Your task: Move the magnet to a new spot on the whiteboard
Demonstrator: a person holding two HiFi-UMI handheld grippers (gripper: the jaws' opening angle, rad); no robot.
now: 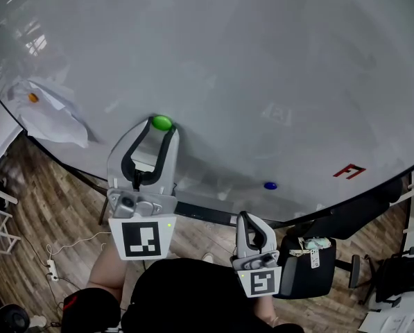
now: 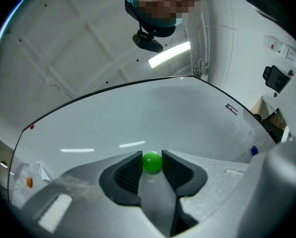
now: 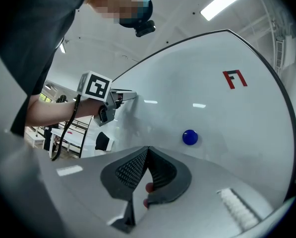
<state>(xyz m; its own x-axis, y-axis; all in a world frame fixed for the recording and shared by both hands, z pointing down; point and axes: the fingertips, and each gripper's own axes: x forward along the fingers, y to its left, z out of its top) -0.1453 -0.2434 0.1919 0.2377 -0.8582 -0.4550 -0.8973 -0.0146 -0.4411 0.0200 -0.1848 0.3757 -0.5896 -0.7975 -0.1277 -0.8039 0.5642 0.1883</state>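
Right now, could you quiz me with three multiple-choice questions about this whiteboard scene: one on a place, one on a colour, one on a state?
1. Where is the green magnet?
A in a cup
B between the left gripper's jaws
C under a book

2. What colour is the letter-like mark on the whiteboard?
A red
B black
C yellow

3. How do the right gripper's jaws stand?
A wide apart
B clamped on a pen
C together

Answers: B, the pads touch it on both sides; A, its strokes are red; C, the pads meet with no gap.
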